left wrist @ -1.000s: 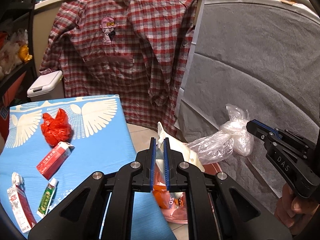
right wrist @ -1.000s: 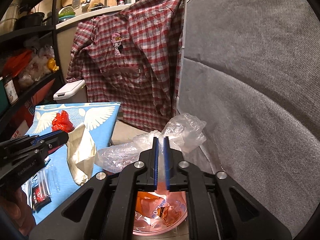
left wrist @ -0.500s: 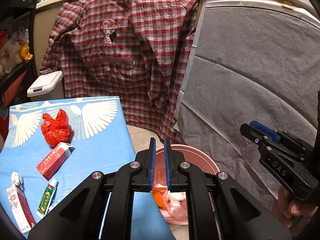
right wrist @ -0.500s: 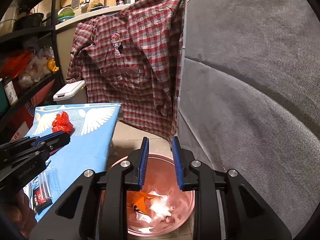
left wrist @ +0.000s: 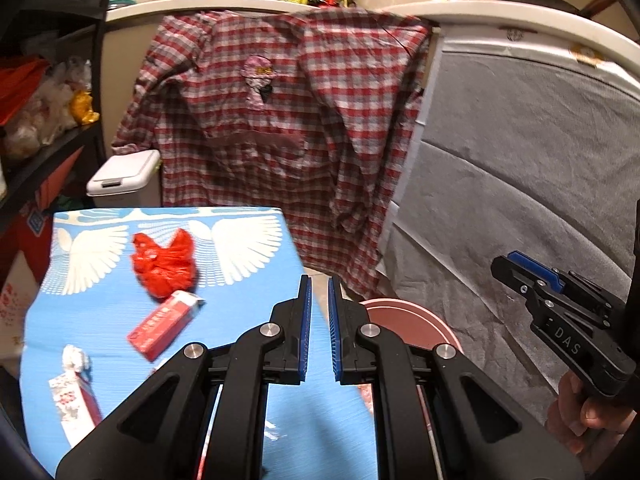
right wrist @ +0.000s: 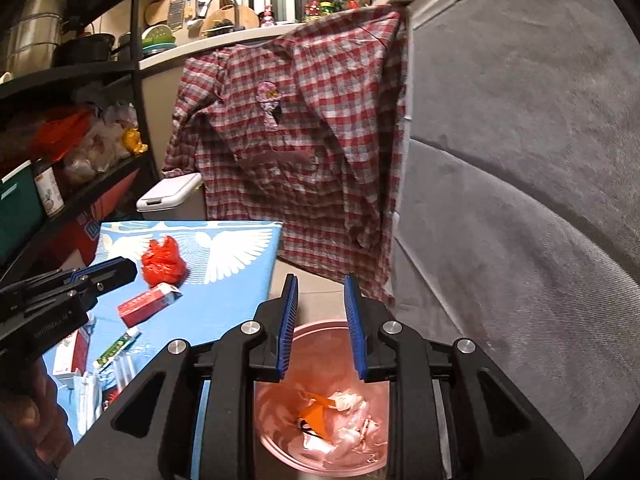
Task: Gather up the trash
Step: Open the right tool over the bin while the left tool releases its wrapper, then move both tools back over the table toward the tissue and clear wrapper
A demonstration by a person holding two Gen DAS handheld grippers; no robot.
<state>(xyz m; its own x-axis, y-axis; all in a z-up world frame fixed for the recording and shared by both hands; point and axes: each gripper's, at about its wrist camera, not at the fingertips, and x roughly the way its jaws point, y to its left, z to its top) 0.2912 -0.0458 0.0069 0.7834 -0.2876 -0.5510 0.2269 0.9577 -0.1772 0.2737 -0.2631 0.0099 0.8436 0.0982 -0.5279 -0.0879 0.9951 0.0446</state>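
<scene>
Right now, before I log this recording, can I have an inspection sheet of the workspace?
Surface: blue table cover with white wing print, trash lying on it.
Job's things: crumpled red plastic bag, red-and-white carton, small green tube; pink round bin on the floor holds plastic and orange scraps.
Clutter: more packets at the cover's near edge, blurred.
Grippers: left gripper jaws narrowly apart, empty; right gripper jaws open, empty, above the bin.
Cables: nothing seen.
Surroundings: red checked shirt, grey fabric panel, white lidded bin, black shelving.

The blue winged tabletop (left wrist: 248,304) carries a red bag (left wrist: 164,264), red carton (left wrist: 162,326) and toothpaste tube (right wrist: 118,346).
</scene>
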